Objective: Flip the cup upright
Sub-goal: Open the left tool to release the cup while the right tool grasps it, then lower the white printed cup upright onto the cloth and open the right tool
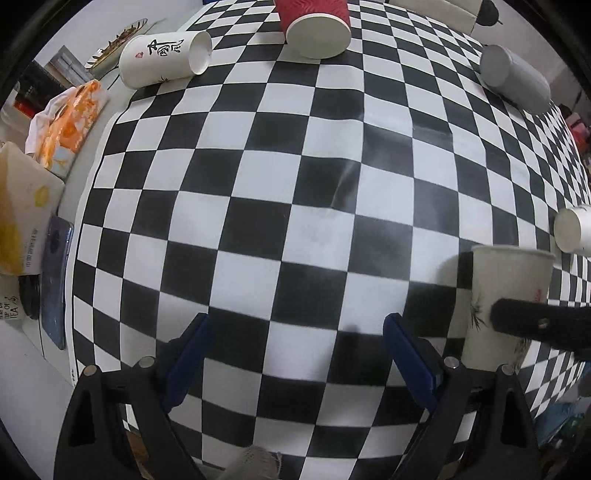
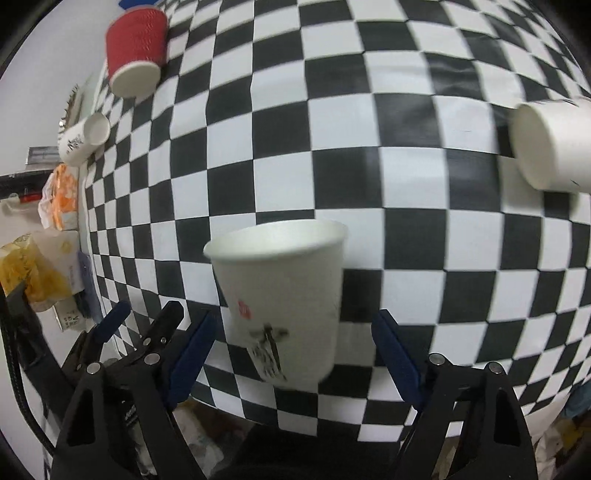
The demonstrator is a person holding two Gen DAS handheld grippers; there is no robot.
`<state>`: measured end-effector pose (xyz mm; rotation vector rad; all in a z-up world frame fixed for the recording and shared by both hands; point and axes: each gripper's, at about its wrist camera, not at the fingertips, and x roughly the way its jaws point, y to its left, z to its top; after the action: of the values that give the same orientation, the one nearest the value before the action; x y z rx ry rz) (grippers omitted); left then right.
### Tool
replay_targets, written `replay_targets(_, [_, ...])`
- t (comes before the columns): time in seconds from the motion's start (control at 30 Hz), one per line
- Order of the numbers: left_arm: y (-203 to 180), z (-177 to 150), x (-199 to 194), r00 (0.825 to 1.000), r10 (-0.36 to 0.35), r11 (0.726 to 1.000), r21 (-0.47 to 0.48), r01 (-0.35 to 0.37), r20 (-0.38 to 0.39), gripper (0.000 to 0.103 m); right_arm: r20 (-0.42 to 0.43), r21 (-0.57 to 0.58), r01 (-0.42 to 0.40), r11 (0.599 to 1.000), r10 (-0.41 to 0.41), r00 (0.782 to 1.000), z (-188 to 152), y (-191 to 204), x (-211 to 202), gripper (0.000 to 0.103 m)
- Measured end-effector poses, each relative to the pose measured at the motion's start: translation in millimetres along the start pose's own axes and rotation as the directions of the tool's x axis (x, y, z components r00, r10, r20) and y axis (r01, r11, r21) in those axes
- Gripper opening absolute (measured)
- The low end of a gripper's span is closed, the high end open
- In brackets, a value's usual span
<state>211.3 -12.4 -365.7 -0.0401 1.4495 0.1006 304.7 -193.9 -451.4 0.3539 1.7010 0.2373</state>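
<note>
A white paper cup (image 2: 284,299) with black writing stands upright on the checkered cloth (image 2: 369,147), between the open fingers of my right gripper (image 2: 293,343); the pads do not touch it. The same cup (image 1: 506,302) shows at the lower right of the left wrist view, with a right gripper finger (image 1: 535,323) across it. My left gripper (image 1: 297,347) is open and empty over the cloth (image 1: 277,184). Other cups lie on their sides: a red one (image 1: 314,26), a white one with writing (image 1: 162,59), a grey one (image 1: 513,75), a white one (image 2: 550,144).
Left of the cloth lie snack packets (image 1: 70,122), a yellow bag (image 1: 18,210), a phone (image 1: 55,280) and a plate (image 1: 110,48). The cloth's near edge (image 2: 295,424) runs just under the right gripper.
</note>
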Motion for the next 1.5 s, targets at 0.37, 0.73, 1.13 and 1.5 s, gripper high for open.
replay_targets(0.37, [16.8,35.0,2.5,1.000,-0.024,0.997,-0.073,0.025,0.015,0.094,0.148,-0.055,-0.006,0.998,0.014,0.989,15.8,23.4,-4.6,0.065])
replay_targets(0.73, [49.6,77.0,24.4,0.999,-0.006,0.990,-0.139,0.011,0.034,0.094,0.646,-0.200,0.098,0.975,0.056,0.761,22.8,57.9,-16.4,0.065])
replay_targets(1.13, [74.7,48.6,31.7,0.998,0.014,0.991,-0.130,-0.005,0.069,0.094,0.698,-0.230,0.250,0.941,-0.020,0.716,-18.9,64.6,0.7,0.071])
replay_targets(1.5, [74.8,13.7,-16.2,0.970,0.075,0.996,-0.066,-0.061,0.233,0.095,0.681,-0.079,0.313,0.947,-0.178,0.711,-67.9,52.7,-15.0,0.089])
